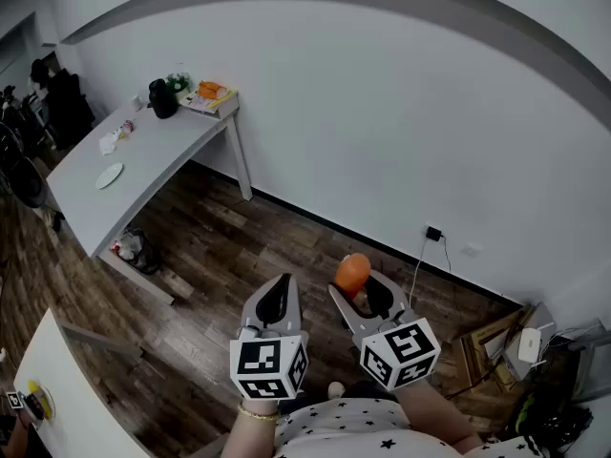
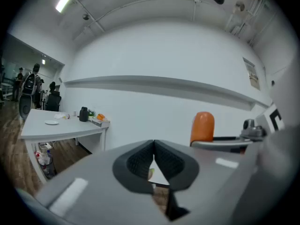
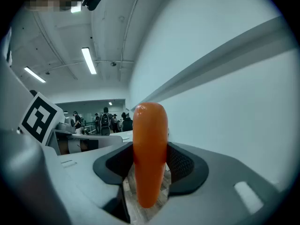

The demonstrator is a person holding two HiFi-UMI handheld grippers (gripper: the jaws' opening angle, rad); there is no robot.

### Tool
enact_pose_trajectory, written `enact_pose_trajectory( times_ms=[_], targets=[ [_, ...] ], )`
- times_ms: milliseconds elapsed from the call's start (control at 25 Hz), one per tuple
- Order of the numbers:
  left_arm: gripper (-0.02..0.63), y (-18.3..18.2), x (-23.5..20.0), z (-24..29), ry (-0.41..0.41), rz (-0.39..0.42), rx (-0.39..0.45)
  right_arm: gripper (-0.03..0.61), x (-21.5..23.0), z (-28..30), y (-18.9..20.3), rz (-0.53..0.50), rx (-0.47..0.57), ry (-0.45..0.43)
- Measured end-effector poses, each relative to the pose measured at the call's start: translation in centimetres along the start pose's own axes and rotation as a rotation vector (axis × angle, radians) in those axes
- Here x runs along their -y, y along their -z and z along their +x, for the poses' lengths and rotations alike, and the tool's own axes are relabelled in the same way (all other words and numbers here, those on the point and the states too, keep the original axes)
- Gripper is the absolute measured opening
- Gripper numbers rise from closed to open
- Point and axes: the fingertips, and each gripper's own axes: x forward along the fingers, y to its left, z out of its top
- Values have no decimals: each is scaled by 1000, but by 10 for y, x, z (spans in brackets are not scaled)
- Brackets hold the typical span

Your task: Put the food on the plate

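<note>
An orange carrot-shaped food piece (image 3: 150, 153) stands upright between the pads of my right gripper (image 3: 149, 165), which is shut on it. In the head view that carrot (image 1: 352, 274) sticks up from the right gripper (image 1: 361, 299), held over the wooden floor. My left gripper (image 1: 275, 305) is beside it on the left, jaws shut with nothing between them (image 2: 153, 161). The carrot (image 2: 202, 127) also shows at the right of the left gripper view. A small white plate (image 1: 110, 175) lies on the far white table (image 1: 143, 170) at the upper left.
The table's far end holds a dark jug (image 1: 161, 98), a plant and a tray with orange items (image 1: 209, 95). A bag (image 1: 134, 248) sits under the table. Boxes and cables (image 1: 506, 346) clutter the floor at right. Another white tabletop (image 1: 57, 399) edges the lower left. People stand far off.
</note>
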Motion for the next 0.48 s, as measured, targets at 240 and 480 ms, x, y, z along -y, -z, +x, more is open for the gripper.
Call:
enact_pose_trajectory(
  times_ms=[240, 480],
  targets=[
    [8, -1, -36, -14, -55, -15, 10, 216, -29, 23, -4, -13, -8, -47],
    [8, -1, -106, -44, -176, -44, 20, 216, -88, 62, 0, -23, -20, -162]
  ],
)
